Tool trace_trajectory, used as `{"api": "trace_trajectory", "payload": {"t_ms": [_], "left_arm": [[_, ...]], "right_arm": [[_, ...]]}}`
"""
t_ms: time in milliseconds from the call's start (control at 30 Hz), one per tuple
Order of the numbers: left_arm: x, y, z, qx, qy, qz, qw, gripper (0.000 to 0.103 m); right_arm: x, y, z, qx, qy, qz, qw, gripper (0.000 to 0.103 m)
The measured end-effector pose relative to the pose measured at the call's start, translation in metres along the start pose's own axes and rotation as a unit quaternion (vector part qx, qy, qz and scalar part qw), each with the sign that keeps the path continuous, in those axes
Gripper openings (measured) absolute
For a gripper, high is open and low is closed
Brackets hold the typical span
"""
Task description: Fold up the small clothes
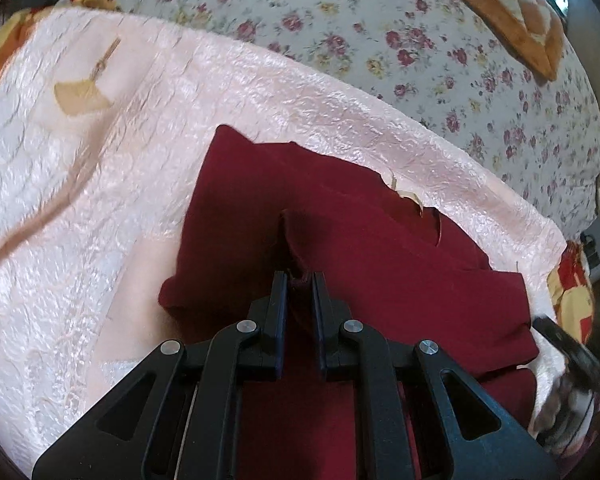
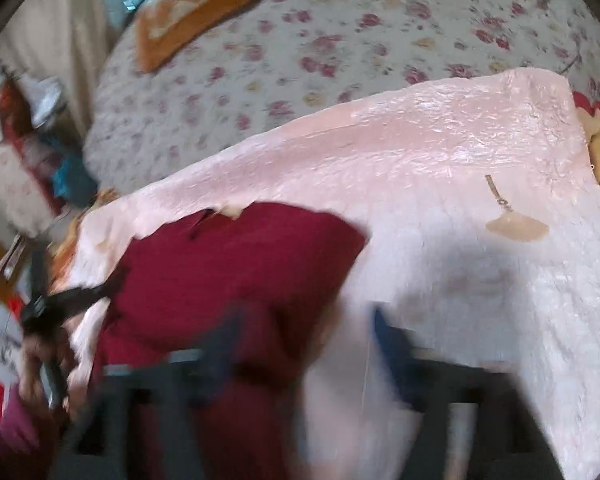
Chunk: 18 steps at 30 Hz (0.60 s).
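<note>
A dark red garment (image 1: pixel 340 248) lies partly folded on a pale pink satin cover (image 1: pixel 100 184). My left gripper (image 1: pixel 300 280) is shut on a pinched ridge of the red cloth, near its front edge. In the right wrist view the red garment (image 2: pixel 236 264) lies at the left on the pink cover (image 2: pixel 460 280). My right gripper (image 2: pixel 304 320) is blurred by motion, its jaws wide apart, at the garment's right edge with nothing between them. The left gripper (image 2: pixel 72 300) shows at the far left of that view, on the cloth.
A floral bedspread (image 1: pixel 420 52) lies beyond the pink cover, with an orange patterned pillow (image 1: pixel 512 12) at the back. A beige fan motif (image 2: pixel 516 228) is printed on the cover. Clutter stands beside the bed at the left of the right wrist view (image 2: pixel 40 148).
</note>
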State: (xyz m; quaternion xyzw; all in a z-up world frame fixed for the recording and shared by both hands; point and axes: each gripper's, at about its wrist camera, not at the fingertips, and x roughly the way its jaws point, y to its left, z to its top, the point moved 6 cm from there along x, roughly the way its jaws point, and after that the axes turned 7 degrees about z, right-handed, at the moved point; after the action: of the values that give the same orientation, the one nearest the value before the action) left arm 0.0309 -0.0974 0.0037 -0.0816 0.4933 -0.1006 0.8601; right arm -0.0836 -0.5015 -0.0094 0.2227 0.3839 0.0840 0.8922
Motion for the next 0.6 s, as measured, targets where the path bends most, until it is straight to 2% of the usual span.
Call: {"api": "trace_trajectory", "payload": {"t_ms": [67,100,133,167,267,333,367,400,467,600], "left_arm": [[0.001,-0.005,0.000,0.004,0.001,0.004,1.0000,0.010],[0.002,-0.005,0.000,0.005,0.001,0.005,1.0000,0.010],[0.003,-0.005,0.000,0.005,-0.001,0.005,1.0000,0.010],[0.001,-0.005,0.000,0.006,-0.003,0.003,1.0000,0.010],[0.000,-0.004,-0.003,0.018,-0.014,0.004,0.9997,0.010],[0.012,-0.003,-0.010,0.026,0.000,0.019,0.9995,0.010],[0.018,-0.002,-0.013,0.026,0.007,0.022,0.9994,0.010],[0.023,-0.001,-0.016,0.022,0.009,0.022,0.9995,0.011],[0.020,0.000,-0.016,0.018,0.002,0.018,0.9997,0.012],[0.011,0.007,-0.019,0.007,0.015,0.007,0.9998,0.016]], "right_arm": [[0.033,0.000,0.008,0.013,0.026,0.007,1.000,0.075],[0.047,0.005,0.012,0.015,0.033,0.019,0.999,0.070],[0.058,0.008,0.014,0.012,0.043,0.032,0.998,0.053],[0.069,0.010,0.015,0.001,0.055,0.021,0.998,0.037],[0.066,0.020,0.020,-0.049,0.039,-0.008,0.998,0.022],[0.052,0.013,0.028,-0.073,0.004,-0.052,0.996,0.018],[0.052,0.004,0.029,-0.081,0.002,-0.085,0.993,0.016],[0.059,-0.006,0.025,-0.073,0.014,-0.093,0.993,0.016],[0.066,-0.014,0.019,-0.042,0.028,-0.065,0.997,0.016],[0.034,-0.011,0.022,-0.011,-0.008,-0.040,0.999,0.017]]}}
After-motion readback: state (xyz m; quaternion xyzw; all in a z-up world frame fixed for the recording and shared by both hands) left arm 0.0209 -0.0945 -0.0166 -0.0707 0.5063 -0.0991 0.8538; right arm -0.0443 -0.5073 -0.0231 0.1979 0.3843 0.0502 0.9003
